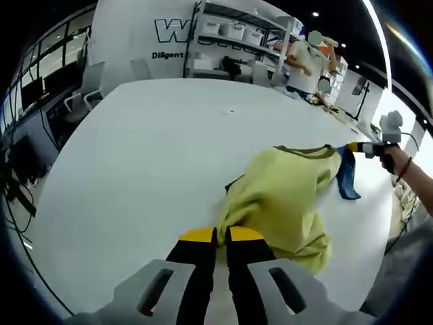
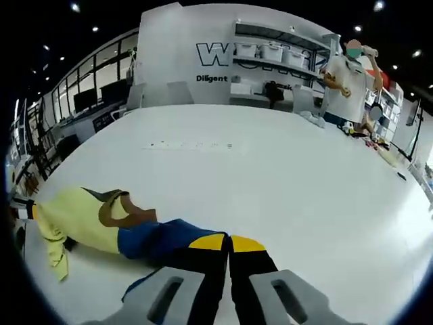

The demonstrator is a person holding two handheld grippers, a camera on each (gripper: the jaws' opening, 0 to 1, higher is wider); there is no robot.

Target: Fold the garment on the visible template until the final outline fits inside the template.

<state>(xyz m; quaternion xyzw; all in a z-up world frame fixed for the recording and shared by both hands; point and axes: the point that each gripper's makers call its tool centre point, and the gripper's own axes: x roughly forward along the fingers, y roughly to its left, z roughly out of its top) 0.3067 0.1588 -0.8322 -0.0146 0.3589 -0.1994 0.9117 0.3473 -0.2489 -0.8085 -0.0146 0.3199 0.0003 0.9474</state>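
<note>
— Two hand-held grippers are working on one garment (image 1: 284, 196), aren't they? Where is it lying?

— Yes. It is lying bunched on the white table (image 1: 135, 176), a yellow shirt with blue sleeves. Just ahead of the left hand-held gripper (image 1: 222, 235) sits the yellow body; its jaws are pressed together, pinching the hem. The right hand-held gripper (image 2: 229, 242) is likewise pressed together, pinching the blue sleeve (image 2: 166, 238), with the yellow part trailing off to its left.

— What is standing around them?

— Far ahead of both, past the table, a person (image 2: 348, 78) is standing beside shelving (image 2: 270, 57) carrying white bins. Office chairs (image 1: 88, 84) are sitting at the table's far edge, left of the left hand-held gripper.

— Any writing?

— On the white wall (image 2: 176, 47) a large "W" and below it "Diligent" are showing; the remaining letters are cut off by the shelving.
</note>
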